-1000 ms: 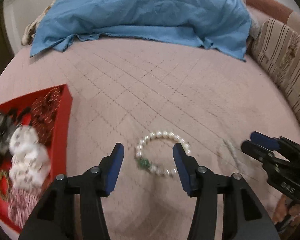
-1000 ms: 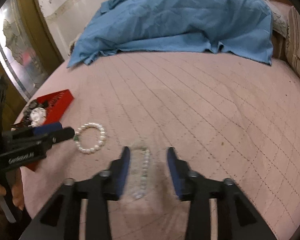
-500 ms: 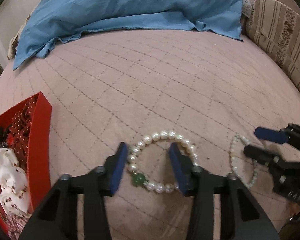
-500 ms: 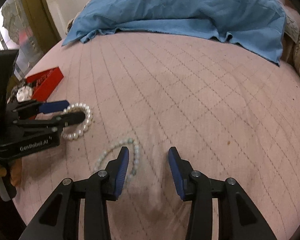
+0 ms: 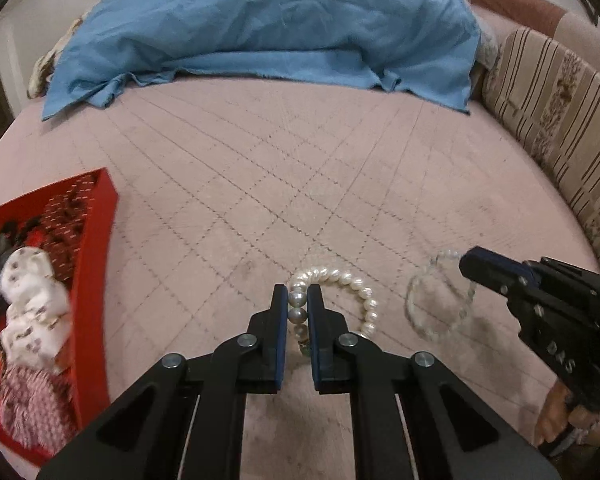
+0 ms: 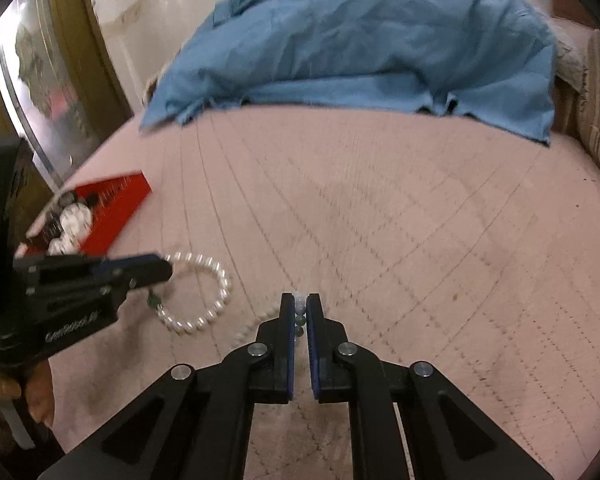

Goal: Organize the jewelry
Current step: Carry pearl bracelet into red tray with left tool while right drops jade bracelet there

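Observation:
My left gripper (image 5: 298,294) is shut on a white pearl bracelet (image 5: 356,286) with a green bead, which lies on the pink quilted bed. The bracelet also shows in the right wrist view (image 6: 216,280). My right gripper (image 6: 300,302) is shut on a thinner clear-bead bracelet (image 6: 256,322), seen blurred in the left wrist view (image 5: 432,312) beside the right gripper's tip (image 5: 476,266). A red jewelry tray (image 5: 96,248) with hair ties and trinkets sits at the left; in the right wrist view the tray (image 6: 120,204) lies beyond the left gripper (image 6: 156,268).
A crumpled blue sheet (image 5: 268,28) covers the far side of the bed. A striped cushion (image 5: 552,120) runs along the right edge. A mirrored door (image 6: 40,92) stands past the bed's left edge.
Both grippers were open over their bracelets; now each has closed on its bracelet's beads. The thin bracelet looks blurred, in motion.

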The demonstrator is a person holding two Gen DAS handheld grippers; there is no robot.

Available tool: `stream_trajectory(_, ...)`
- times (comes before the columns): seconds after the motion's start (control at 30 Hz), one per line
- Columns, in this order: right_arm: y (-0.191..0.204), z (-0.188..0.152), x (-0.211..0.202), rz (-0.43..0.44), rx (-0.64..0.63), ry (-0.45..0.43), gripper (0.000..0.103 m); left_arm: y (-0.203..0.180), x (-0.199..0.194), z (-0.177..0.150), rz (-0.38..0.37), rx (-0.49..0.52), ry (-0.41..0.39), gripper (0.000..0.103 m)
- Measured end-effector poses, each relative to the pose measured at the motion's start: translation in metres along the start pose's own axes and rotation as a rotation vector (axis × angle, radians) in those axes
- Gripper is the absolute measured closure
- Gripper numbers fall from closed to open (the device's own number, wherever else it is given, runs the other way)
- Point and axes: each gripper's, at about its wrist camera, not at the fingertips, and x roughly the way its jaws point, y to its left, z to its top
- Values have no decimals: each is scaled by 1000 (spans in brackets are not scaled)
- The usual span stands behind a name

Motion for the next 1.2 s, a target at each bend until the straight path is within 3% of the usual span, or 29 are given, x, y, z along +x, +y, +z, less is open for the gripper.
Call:
stream_trajectory(0.37,9,1,-36,12,19,-85,97,0,-72,-15,6,-29,-93,94)
stream_trajectory(0.67,29,-15,-66,29,39,-111,96,23,-131,-32,6,-94,-180,94)
stream_trajectory(1.2,83,-10,-100,98,-31,-120,96,82,-178,-55,41,-218,-266,94)
